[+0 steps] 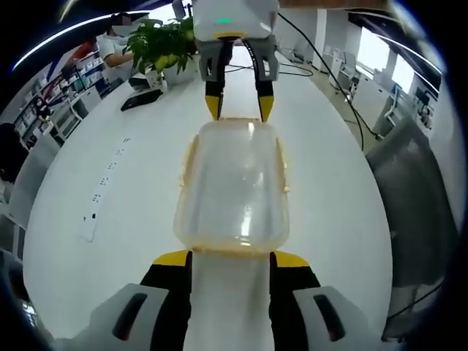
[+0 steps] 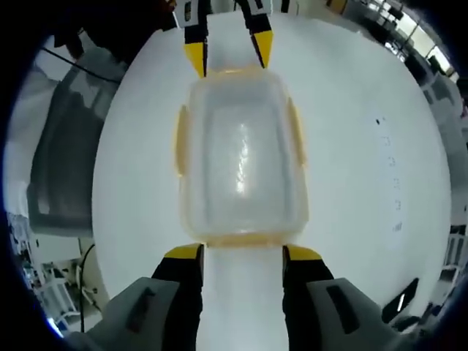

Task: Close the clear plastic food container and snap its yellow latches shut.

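A clear plastic container [image 1: 234, 186] with its lid on lies lengthwise on the white table [image 1: 117, 183], between my two grippers. Yellow latches [image 1: 189, 157] run along its long sides and look slightly flared out. My left gripper [image 1: 231, 258] is open, its yellow-tipped jaws flanking the container's near end. My right gripper [image 1: 239, 107] faces it, open at the far end. In the right gripper view the container [image 2: 239, 157] lies ahead of my right gripper [image 2: 242, 253], with side latches [image 2: 295, 135] showing and my left gripper [image 2: 229, 55] beyond.
A potted plant [image 1: 164, 44], a black object [image 1: 142, 99] and a seated person [image 1: 113, 44] are at the table's far left. A black cable [image 1: 329, 73] trails along the right. A white power strip [image 1: 89, 227] lies at left. Grey chairs [image 1: 413, 190] [image 2: 62, 153] stand beside the table.
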A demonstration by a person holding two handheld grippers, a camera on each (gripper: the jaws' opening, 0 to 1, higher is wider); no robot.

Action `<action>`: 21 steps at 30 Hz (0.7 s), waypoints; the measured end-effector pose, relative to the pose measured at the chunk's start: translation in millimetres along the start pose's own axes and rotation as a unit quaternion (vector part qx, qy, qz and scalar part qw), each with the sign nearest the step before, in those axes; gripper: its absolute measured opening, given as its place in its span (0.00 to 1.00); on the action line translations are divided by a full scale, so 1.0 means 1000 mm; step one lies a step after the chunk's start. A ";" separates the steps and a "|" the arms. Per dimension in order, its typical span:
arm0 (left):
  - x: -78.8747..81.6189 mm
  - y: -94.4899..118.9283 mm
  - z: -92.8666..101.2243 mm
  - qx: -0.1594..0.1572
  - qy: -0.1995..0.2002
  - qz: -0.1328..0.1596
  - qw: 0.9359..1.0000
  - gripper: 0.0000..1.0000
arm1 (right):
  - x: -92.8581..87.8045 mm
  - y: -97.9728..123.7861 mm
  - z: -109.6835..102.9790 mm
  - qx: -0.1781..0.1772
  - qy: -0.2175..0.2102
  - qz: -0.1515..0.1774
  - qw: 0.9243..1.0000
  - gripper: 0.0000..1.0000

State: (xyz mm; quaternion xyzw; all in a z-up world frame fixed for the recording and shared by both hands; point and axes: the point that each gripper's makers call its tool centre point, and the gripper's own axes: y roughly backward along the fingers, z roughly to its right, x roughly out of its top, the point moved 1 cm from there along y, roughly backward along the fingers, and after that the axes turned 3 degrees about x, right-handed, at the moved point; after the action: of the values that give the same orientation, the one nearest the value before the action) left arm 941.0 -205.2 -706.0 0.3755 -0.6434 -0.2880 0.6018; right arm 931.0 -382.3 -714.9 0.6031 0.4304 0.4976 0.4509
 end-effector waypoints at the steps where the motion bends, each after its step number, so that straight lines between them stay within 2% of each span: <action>1: 0.000 0.001 0.000 0.002 0.001 0.001 1.000 0.35 | 0.000 0.002 0.000 -0.002 -0.003 0.002 1.000 0.38; 6: 0.002 0.009 0.000 0.012 0.015 0.012 1.000 0.35 | -0.002 0.010 -0.002 -0.016 -0.027 0.021 0.999 0.35; 10: 0.002 0.015 -0.003 0.029 0.048 0.027 0.998 0.35 | 0.002 0.013 -0.004 -0.029 -0.062 0.053 0.996 0.32; 14: 0.002 0.018 -0.003 0.041 0.104 0.046 0.993 0.34 | 0.006 0.013 -0.009 -0.030 -0.082 0.073 0.993 0.32; 17: 0.000 0.019 -0.003 0.051 0.113 0.044 0.991 0.32 | 0.011 0.012 -0.012 -0.034 -0.100 0.090 0.990 0.31; 21: -0.002 0.019 -0.001 0.066 0.149 0.045 0.986 0.31 | 0.014 0.012 -0.014 -0.039 -0.120 0.106 0.986 0.31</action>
State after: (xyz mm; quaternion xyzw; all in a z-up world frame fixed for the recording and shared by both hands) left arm 939.8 -192.7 -691.3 0.4236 -0.5801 -0.1581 0.6775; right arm 920.3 -369.6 -699.0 0.6823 0.2872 0.4831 0.4676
